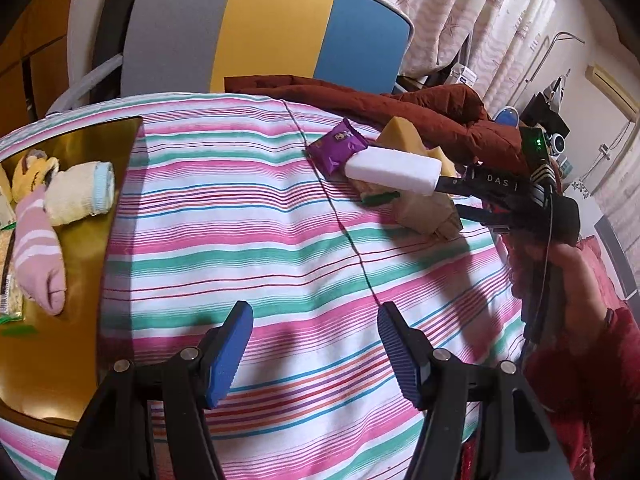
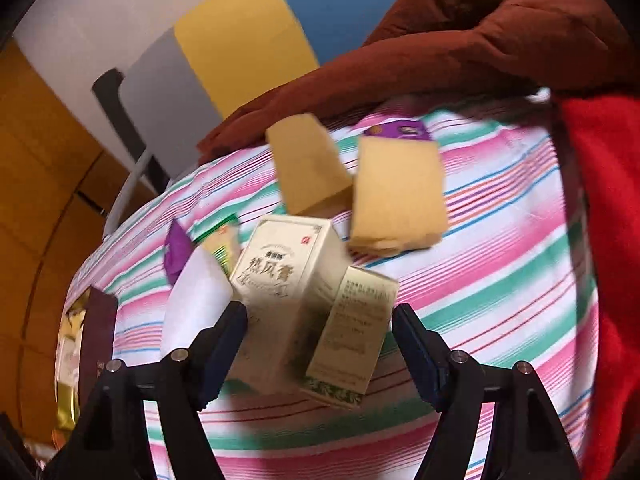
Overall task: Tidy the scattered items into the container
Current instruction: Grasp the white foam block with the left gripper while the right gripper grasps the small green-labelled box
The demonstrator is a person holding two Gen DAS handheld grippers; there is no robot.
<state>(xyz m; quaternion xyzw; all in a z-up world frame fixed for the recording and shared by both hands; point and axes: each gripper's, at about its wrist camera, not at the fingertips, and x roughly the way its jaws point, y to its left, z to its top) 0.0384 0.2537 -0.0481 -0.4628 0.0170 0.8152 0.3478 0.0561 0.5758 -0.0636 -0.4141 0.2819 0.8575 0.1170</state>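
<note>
Two tan boxes (image 2: 308, 164), one cream carton (image 2: 288, 280), two socks (image 1: 38, 252)

A striped cloth (image 1: 280, 216) lies beneath a rumpled brown quilt (image 1: 432, 108), curtains (image 1: 460, 12) behind.

Gold-lined open container (image 1: 116, 216) at left edge of striped bedcover. Inside: pink striped sock (image 1: 38, 256), rolled cream sock with pale blue cuff (image 1: 82, 192), small yellow plush toy (image 1: 34, 172). Outside, on the cover: purple foil snack packet (image 1: 338, 150); cream printed carton (image 2: 280, 280), tilted; smaller cream box (image 2: 352, 336) touching it; two tan paper packets (image 2: 308, 164), (image 2: 398, 192) side by side
</note>
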